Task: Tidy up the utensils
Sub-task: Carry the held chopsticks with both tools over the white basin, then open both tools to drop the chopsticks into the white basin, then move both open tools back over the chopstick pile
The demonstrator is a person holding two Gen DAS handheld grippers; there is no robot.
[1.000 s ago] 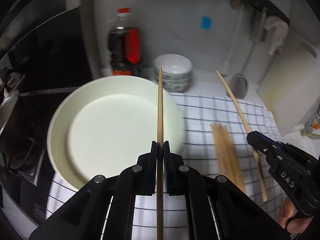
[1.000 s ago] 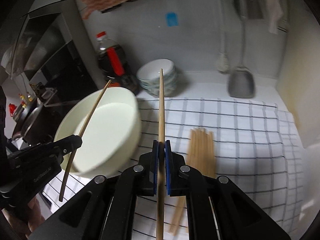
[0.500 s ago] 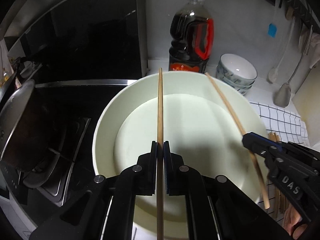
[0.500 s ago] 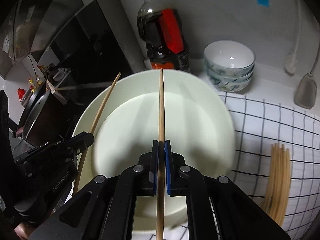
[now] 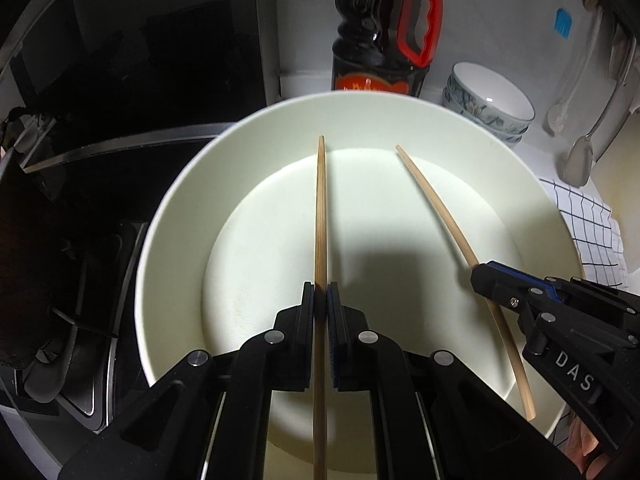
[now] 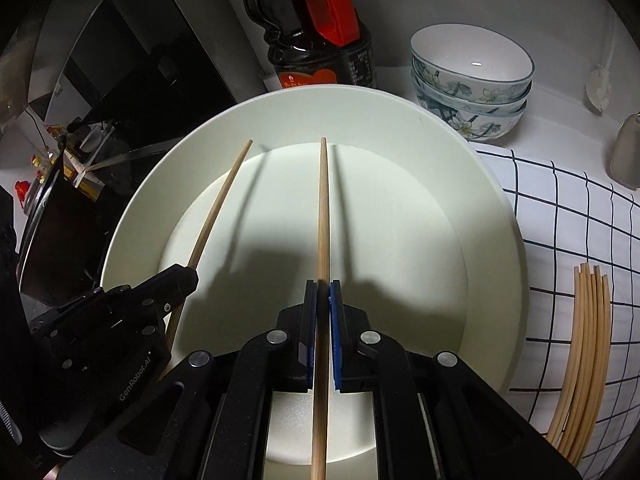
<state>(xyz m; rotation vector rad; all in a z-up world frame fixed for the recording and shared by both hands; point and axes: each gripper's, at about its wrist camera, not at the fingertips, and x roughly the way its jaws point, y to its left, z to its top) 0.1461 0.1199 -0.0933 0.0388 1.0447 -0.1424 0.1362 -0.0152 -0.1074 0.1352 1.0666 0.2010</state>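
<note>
left gripper clamped on one bamboo chopstick, tip over the inside of the white dish. right gripper clamped on a second chopstick, tip also over the dish; both sticks point toward its far wall. whether either tip touches the dish: cannot tell.

around: dark sauce bottle with red handle just behind the dish; stack of floral bowls to its right. loose bundle of chopsticks on the checked cloth, apart from the dish.

surface: white counter, white wall; black stove left of the dish.

hidden: bottle top cut off; hanging utensils at far right are hard to make out.
</note>
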